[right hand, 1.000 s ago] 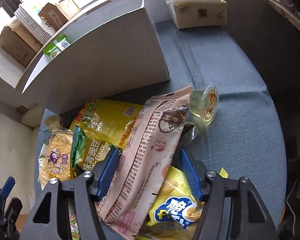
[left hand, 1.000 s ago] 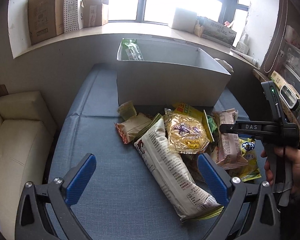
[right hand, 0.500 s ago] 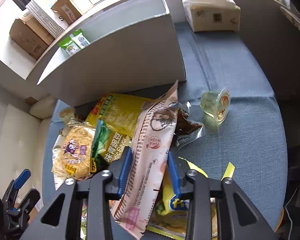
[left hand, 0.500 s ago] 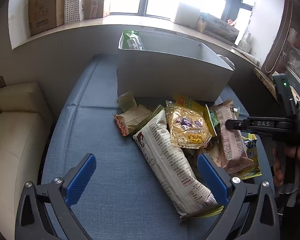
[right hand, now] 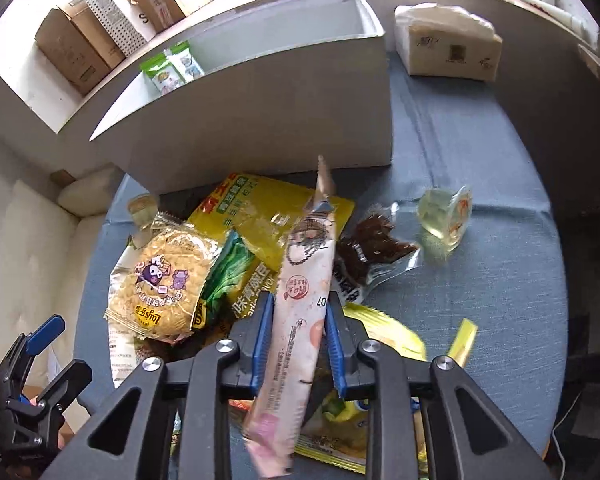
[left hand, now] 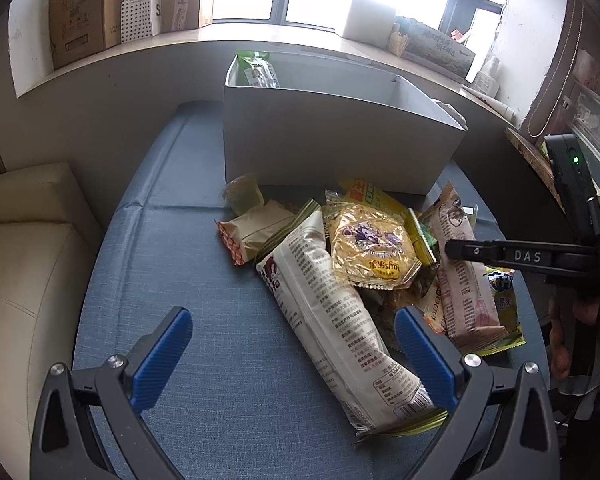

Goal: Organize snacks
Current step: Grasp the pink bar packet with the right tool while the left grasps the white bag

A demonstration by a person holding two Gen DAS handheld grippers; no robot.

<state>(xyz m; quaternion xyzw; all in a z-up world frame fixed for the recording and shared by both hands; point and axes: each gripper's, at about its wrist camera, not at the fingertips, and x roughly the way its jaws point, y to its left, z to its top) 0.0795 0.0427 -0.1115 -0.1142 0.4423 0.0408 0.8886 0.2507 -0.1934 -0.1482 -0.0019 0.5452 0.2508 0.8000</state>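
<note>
- Since the earlier frames the right gripper (right hand: 299,332) has drawn its blue pads in from a wide spread until they pinch the long pink-and-white packet (right hand: 300,312), which is now squeezed narrow between them.
- That packet runs from beneath the gripper body up toward the grey box (right hand: 260,112); its lower end is blurred and partly behind the gripper frame, so the print there cannot be read.
- Left gripper (left hand: 296,354) hangs over the blue cloth (left hand: 180,264) with its jaws spread wide and nothing between them; one pad overlaps the long white printed packet (left hand: 332,320) in the view, but whether they touch cannot be told.
- From the left wrist view the right gripper shows only as a dark bar at the frame's edge, hiding the spot where it grips the packet.
- The snack pile lies just in front of the box: a round noodle pack (right hand: 166,280), a yellow bag (right hand: 260,212) largely buried under others, and a dark snack in clear wrap (right hand: 374,248).
- A jelly cup (right hand: 446,216) lies tipped, apart from the pile.
- Green packets (right hand: 172,68) stand inside the box at its far-left corner; the rest of the interior is hidden by its wall.
</note>
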